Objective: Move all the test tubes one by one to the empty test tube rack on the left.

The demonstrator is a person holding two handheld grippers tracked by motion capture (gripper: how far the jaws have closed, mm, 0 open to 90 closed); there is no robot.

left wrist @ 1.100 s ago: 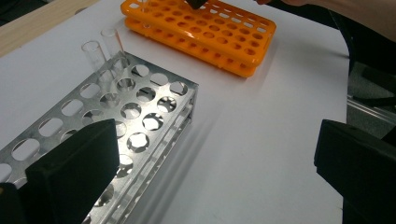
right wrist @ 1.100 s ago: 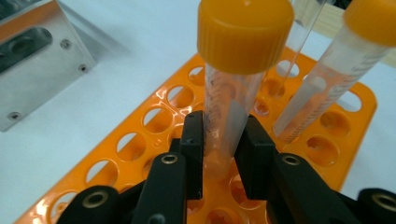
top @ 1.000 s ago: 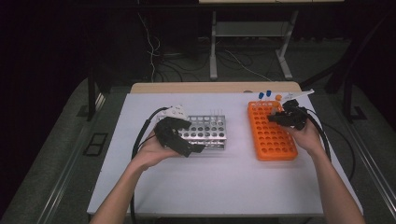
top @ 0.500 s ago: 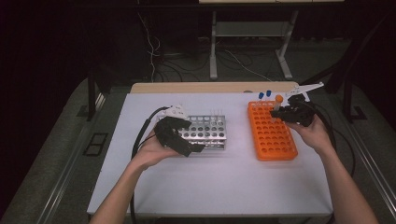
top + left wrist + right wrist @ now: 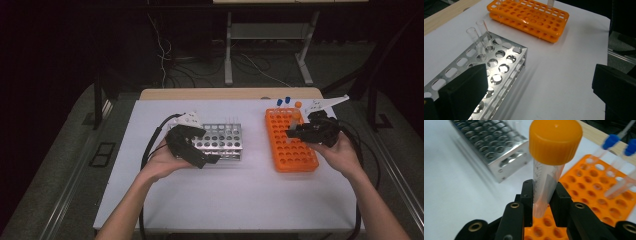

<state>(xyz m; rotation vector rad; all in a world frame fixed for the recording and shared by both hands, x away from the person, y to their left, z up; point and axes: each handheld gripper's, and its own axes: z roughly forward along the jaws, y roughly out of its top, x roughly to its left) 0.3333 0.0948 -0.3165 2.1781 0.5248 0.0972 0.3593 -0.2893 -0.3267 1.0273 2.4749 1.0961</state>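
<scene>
My right gripper is shut on a clear tube with an orange cap, gripped low on its body, its tip hanging just above the orange rack. In the high view the right gripper hovers over the right half of the orange rack. My left gripper rests at the near left corner of the metal rack. Its jaws stand wide open around nothing, one of them over the metal rack. Two clear glass tubes stand in that rack.
Blue-capped tubes stand at the far end of the orange rack; they show slanted and blurred in the right gripper view. The white table top has bare room in front of both racks. Cables trail from both grippers.
The right gripper has risen and shifted over the orange rack, still holding the orange-capped tube. The left hand and gripper have stayed put beside the metal rack.
</scene>
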